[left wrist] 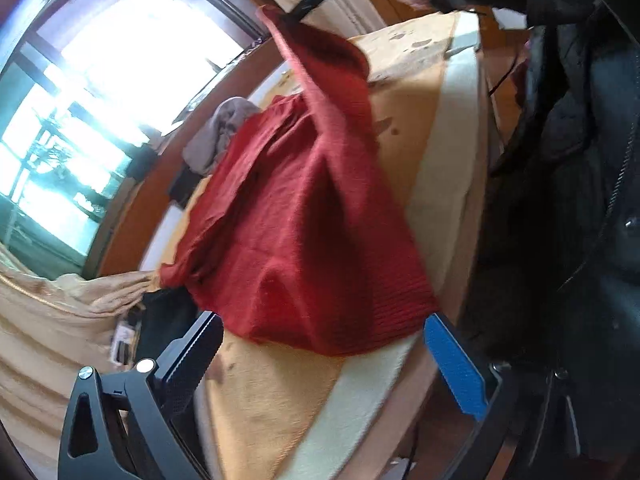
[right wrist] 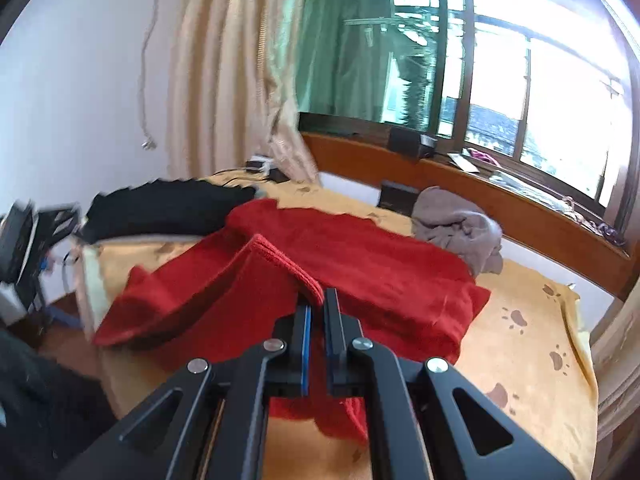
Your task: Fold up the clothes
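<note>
**Red sweater lifted by one edge over the bed**

A red sweater (right wrist: 360,264) lies spread across the bed (right wrist: 540,360), on a yellow blanket (left wrist: 272,400) printed with brown paw marks. The right gripper (right wrist: 316,316) has its fingers (right wrist: 306,340) closed on a ribbed edge of the sweater, and that edge rises off the bed in a ridge toward the camera. The left gripper (left wrist: 320,344) has its fingers (left wrist: 456,364) spread wide with nothing between them; they frame the near hem of the sweater, which blurs just beyond the tips.

Around the sweater: a crumpled grey garment (right wrist: 460,228) sits at its far right, touching or nearly touching it, and a dark garment (right wrist: 168,208) lies at the far left corner of the bed. A small dark box (right wrist: 394,196) stands against the wooden headboard (right wrist: 520,208). Beige curtains (right wrist: 232,80) hang beside a large window (right wrist: 500,60). Small devices and cables (right wrist: 264,168) lie on the bed near the curtain.

The left wrist view alone shows the right gripper (left wrist: 304,8) from outside, dark and high in the frame, pinching the sweater's raised edge, and the person's black jacket (left wrist: 580,200) close on the right. It also shows the mattress's white side (left wrist: 448,160). The right wrist view alone shows the white wall (right wrist: 80,80) and a dark rack (right wrist: 24,248) beside the bed on the left.
</note>
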Available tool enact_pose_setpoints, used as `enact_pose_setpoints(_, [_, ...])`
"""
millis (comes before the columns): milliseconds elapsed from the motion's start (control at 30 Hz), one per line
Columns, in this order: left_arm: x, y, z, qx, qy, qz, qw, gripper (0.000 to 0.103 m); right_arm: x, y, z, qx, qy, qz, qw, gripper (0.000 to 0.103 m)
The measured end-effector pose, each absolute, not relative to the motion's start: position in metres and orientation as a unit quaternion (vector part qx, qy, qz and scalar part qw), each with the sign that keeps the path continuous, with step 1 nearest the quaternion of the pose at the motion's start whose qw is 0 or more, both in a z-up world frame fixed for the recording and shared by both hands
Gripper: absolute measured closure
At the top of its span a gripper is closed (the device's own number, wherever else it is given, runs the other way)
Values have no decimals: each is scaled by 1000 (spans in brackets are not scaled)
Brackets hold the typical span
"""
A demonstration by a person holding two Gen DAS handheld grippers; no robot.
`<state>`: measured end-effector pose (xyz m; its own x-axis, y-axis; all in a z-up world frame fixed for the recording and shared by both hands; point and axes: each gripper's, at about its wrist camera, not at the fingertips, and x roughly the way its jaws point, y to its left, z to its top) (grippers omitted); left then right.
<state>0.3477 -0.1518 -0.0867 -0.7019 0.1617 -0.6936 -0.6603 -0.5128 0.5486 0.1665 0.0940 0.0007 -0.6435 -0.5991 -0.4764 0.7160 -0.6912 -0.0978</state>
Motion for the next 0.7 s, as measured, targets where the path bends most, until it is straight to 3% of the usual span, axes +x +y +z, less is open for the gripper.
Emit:
enact_pose_setpoints(467, [321, -124, -96, -287, 432, 815, 257, 0, 75, 109, 2, 244, 42, -926, 285, 97])
enact_pose_setpoints(700, [309, -91, -103, -209, 526, 796, 215, 0, 63, 113, -10, 256, 35, -924, 282, 97])
